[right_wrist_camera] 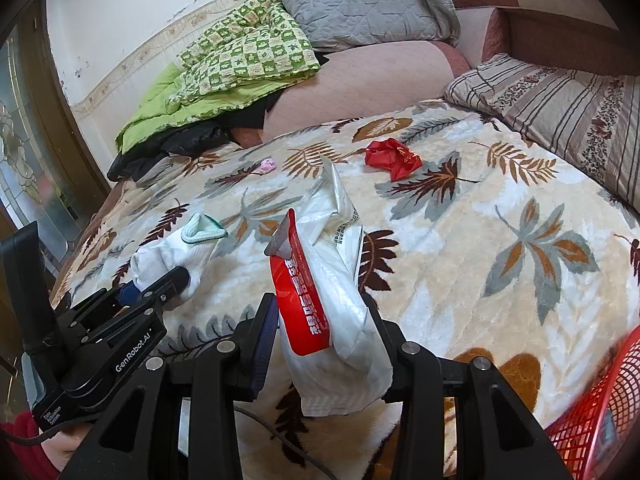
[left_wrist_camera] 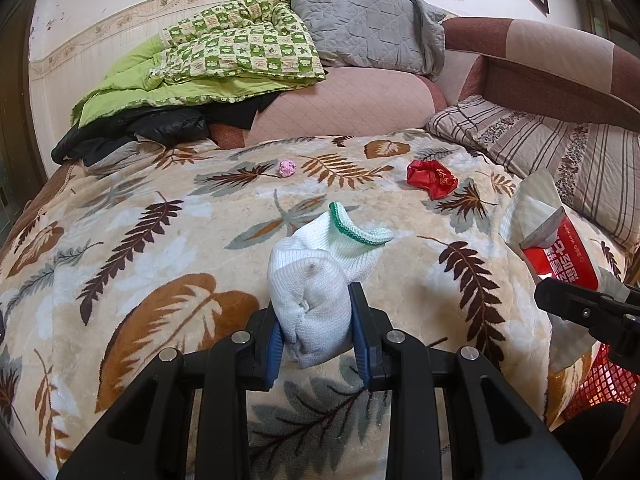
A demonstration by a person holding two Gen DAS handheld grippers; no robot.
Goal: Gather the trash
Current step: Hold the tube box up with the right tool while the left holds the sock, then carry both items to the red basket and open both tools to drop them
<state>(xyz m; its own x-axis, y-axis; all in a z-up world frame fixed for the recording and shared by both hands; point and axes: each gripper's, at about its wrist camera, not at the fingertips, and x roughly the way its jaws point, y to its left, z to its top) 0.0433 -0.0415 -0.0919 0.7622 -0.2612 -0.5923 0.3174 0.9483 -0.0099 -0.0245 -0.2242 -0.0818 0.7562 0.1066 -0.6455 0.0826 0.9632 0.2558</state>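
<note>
My left gripper is shut on a white sock with a green-edged cuff, held just above the leaf-print blanket. In the right wrist view the same sock and left gripper appear at the left. A red and white snack bag stands upright between the pads of my right gripper, which is shut on it; the bag also shows at the right edge of the left wrist view. A crumpled red wrapper and a small pink wad lie farther back on the blanket.
A red mesh basket sits at the near right corner. At the bed's far side are a green quilt, a grey pillow, black clothing and a striped pillow. A door stands at the left.
</note>
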